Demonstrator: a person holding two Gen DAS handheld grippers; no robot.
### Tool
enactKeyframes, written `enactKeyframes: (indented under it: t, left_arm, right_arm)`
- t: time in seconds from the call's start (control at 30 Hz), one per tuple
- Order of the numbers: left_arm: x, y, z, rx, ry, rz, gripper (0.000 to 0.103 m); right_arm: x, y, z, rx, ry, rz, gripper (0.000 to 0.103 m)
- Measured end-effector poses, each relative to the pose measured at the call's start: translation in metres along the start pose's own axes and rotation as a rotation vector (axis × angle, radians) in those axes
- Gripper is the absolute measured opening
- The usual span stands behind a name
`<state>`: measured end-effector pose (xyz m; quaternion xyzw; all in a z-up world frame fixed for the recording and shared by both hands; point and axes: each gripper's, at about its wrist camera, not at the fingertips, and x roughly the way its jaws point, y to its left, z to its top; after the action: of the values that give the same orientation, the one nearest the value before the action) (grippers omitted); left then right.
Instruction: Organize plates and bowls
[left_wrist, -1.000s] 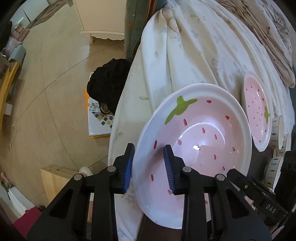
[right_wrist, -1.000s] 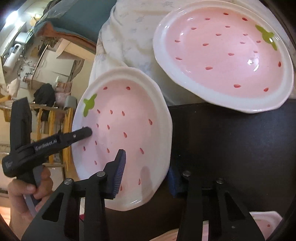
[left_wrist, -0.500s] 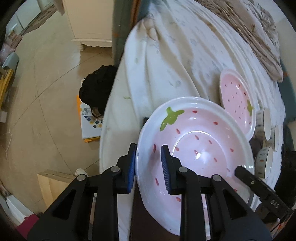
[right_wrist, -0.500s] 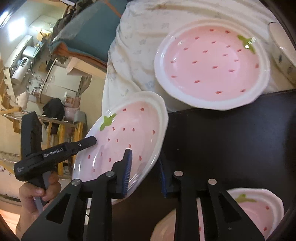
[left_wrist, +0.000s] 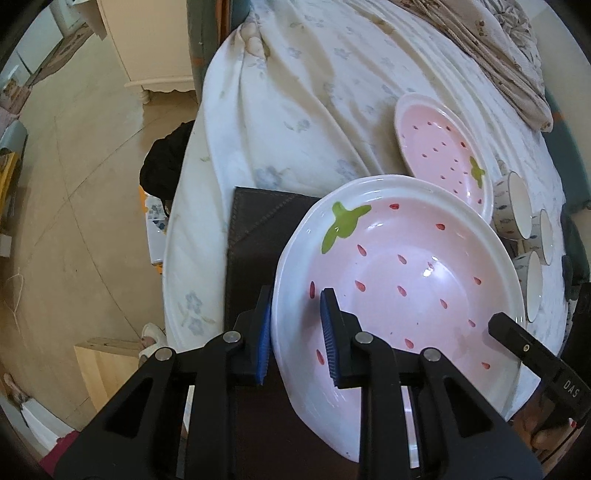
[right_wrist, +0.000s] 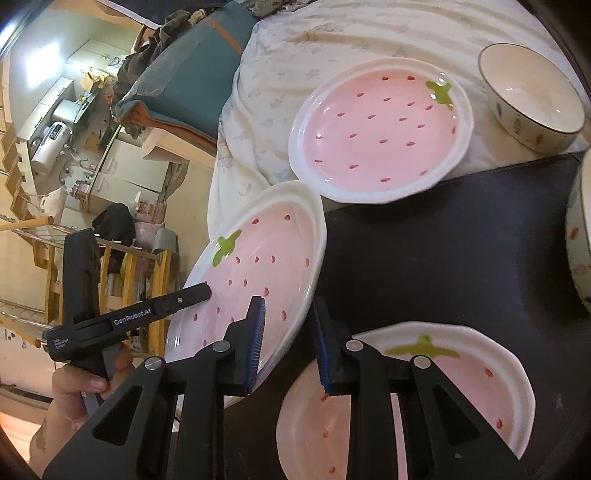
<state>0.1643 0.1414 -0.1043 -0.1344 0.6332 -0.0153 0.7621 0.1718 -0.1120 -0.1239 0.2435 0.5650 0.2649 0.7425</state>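
Both hand-held grippers are gripping one glossy pink strawberry plate (left_wrist: 406, 280): the left hand-held gripper (left_wrist: 295, 332) is pinching its near rim, and the right hand-held gripper (right_wrist: 288, 339) is straddling the opposite rim, contact unclear. The plate is tilting above the dark mat's (left_wrist: 255, 236) edge on the bed (left_wrist: 295, 92).

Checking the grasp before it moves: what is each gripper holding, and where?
Both hold the same strawberry plate by its rim: left gripper on one side, right gripper on the opposite side.
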Motion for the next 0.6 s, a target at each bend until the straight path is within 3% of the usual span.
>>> enactKeyframes:
  t: [0.6]
  left_arm:
    - [-0.022,-0.072,-0.043,0.128,0.011,-0.078,0.021]
  right_arm:
    - [-0.080,-0.031,-0.027,0.035,-0.068,0.019,0.027]
